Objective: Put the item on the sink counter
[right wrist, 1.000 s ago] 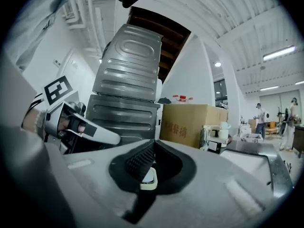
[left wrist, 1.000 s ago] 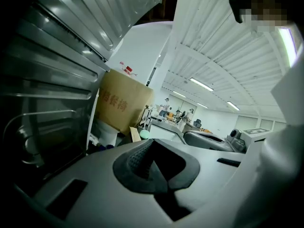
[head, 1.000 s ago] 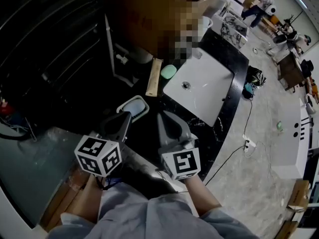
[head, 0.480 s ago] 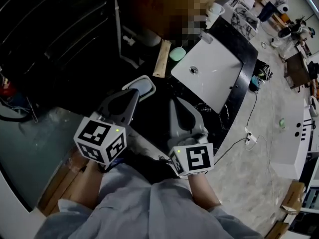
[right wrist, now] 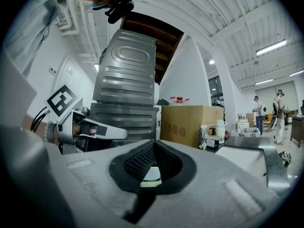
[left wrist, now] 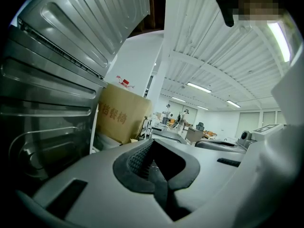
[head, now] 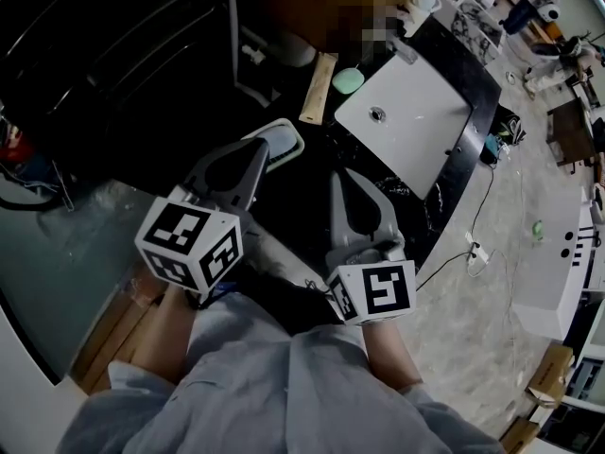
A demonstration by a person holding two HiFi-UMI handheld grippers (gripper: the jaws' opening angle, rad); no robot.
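Observation:
In the head view both grippers reach over the black sink counter (head: pixel 444 192). My left gripper (head: pixel 257 149) is shut, and its tip lies over a pale blue-rimmed dish (head: pixel 286 138). My right gripper (head: pixel 340 176) is shut too and points toward the white basin (head: pixel 416 112). Neither one holds anything that I can see. A green oval piece (head: pixel 348 80) and a wooden strip (head: pixel 319 76) lie on the counter beside the basin. In the right gripper view the shut jaws (right wrist: pixel 153 144) face a cardboard box (right wrist: pixel 187 122), with the left gripper (right wrist: pixel 97 131) off to the left.
Dark metal panels (head: pixel 113 64) stand on the left, seen as a ribbed steel stack (right wrist: pixel 126 84) in the right gripper view. The cardboard box stands behind the basin. Cables (head: pixel 473 244) trail over the floor on the right. People stand far off (right wrist: pixel 278 113).
Both grippers have moved forward; the left tip now overlaps the dish. The basin has slid toward the upper right of the head view. Both stay shut.

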